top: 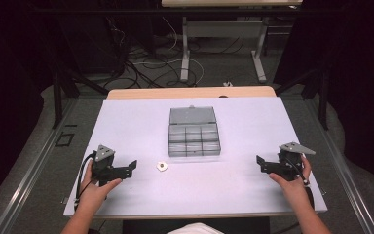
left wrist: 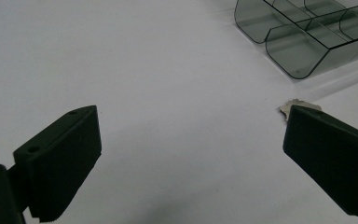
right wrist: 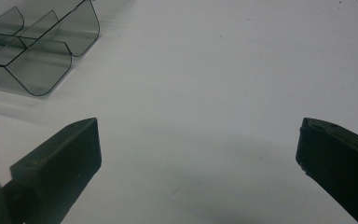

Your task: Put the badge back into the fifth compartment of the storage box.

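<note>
A clear grey compartment box [top: 194, 134] with its lid folded back stands in the middle of the white table [top: 253, 122]. A small pale part [top: 162, 166] lies on the table in front of the box's left corner. My left gripper [top: 132, 166] rests at the front left, held in a hand, jaws wide apart and empty, tips a little left of the pale part. In the left gripper view the part [left wrist: 292, 104] peeks out behind the right jaw and the box [left wrist: 303, 32] is at the upper right. My right gripper [top: 260, 162] rests at the front right, open and empty.
The box's near compartments [right wrist: 37, 46] show at the upper left of the right gripper view. Beyond the table's far edge are a wooden strip [top: 190, 92], desk legs [top: 185, 53] and floor cables [top: 141, 63]. Dark frame posts [top: 57, 92] stand at both sides.
</note>
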A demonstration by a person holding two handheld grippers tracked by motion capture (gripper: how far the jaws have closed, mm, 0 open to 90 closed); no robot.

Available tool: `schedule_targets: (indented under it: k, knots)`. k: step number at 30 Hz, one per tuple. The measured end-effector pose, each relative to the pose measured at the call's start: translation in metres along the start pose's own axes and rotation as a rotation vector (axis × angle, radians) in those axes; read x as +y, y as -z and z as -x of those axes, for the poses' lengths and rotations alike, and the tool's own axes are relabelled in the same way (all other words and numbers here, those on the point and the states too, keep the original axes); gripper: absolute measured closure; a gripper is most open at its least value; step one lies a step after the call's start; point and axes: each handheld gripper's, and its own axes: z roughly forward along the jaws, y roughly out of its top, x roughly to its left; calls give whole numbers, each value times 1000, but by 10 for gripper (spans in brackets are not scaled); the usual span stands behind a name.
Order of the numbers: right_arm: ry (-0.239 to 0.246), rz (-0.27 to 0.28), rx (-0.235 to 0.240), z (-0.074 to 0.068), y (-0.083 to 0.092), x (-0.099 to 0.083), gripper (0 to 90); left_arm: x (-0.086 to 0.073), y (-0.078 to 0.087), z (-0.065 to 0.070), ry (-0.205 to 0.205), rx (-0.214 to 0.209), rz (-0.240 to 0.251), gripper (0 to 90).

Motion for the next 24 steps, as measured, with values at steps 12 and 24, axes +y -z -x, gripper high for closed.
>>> schedule_targets:
  k: [12,24]
  knots:
    - [-15,-9,9,-2,-1,0,0,3,0,10,-49,-8,-36,126]
    - [-11,-7,7,-1,-1,-1,0,14,2,24,-64,-40,-66,155]
